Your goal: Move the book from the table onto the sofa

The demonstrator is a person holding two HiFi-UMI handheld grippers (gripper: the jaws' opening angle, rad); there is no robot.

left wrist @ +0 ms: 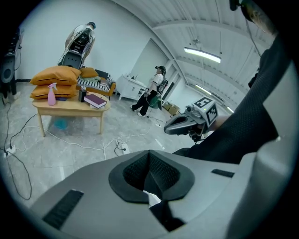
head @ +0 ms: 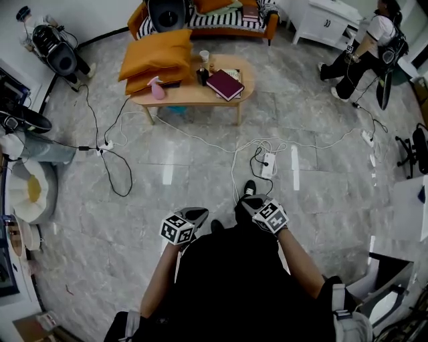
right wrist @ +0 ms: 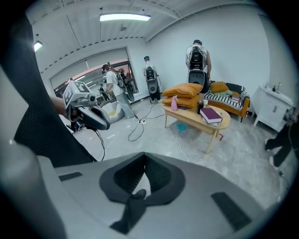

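A maroon book (head: 225,84) lies on the right half of the wooden coffee table (head: 190,95), far across the floor from me; it also shows as the book (left wrist: 96,100) and the book (right wrist: 211,115) in the two gripper views. Behind the table stands an orange sofa (head: 227,20) with a striped cover. My left gripper (head: 198,212) and right gripper (head: 246,204) hang close to my body, both shut and empty. The left gripper's (left wrist: 148,163) dark pads meet, and so do the right gripper's (right wrist: 144,170).
Two orange cushions (head: 155,57), a pink spray bottle (head: 156,88) and a cup share the table. Cables and a power strip (head: 267,165) lie on the floor between me and the table. A person (head: 364,50) stands at the far right by a white cabinet (head: 328,20).
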